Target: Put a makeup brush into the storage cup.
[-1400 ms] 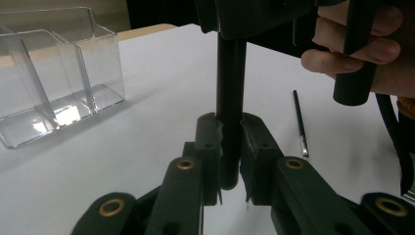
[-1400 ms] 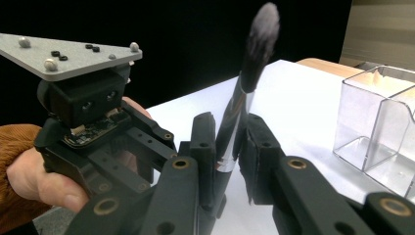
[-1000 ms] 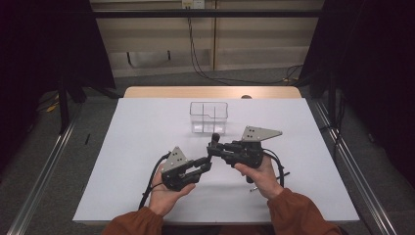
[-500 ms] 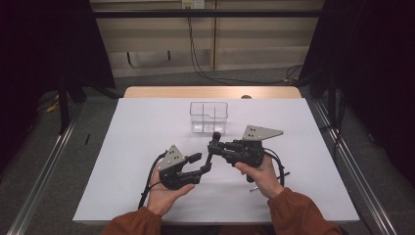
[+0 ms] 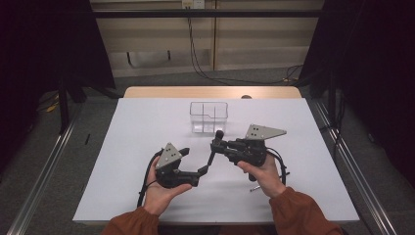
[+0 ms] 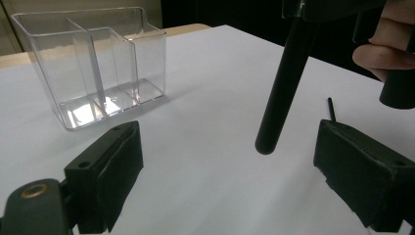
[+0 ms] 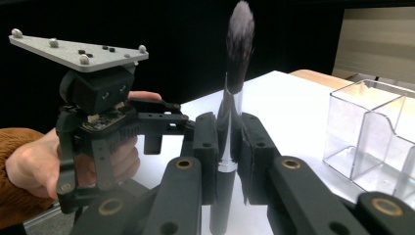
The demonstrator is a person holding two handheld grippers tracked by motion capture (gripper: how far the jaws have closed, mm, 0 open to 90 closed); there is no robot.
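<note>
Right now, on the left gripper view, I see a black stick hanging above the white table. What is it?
Observer: It's a makeup brush. The right gripper view shows dark bristles on its upper end.
Operator: What keeps it in the air?
Observer: The right gripper does. Its jaws are shut on the brush's silver collar, just below the bristles.

The clear box point(image 5: 209, 116) stands near the counter's point(image 5: 147, 127) far edge, mid-width. The brush point(image 6: 284, 83) hangs upright before the left tool point(image 5: 193, 161). Both side edges lie open, as does the near-left corner.
</note>
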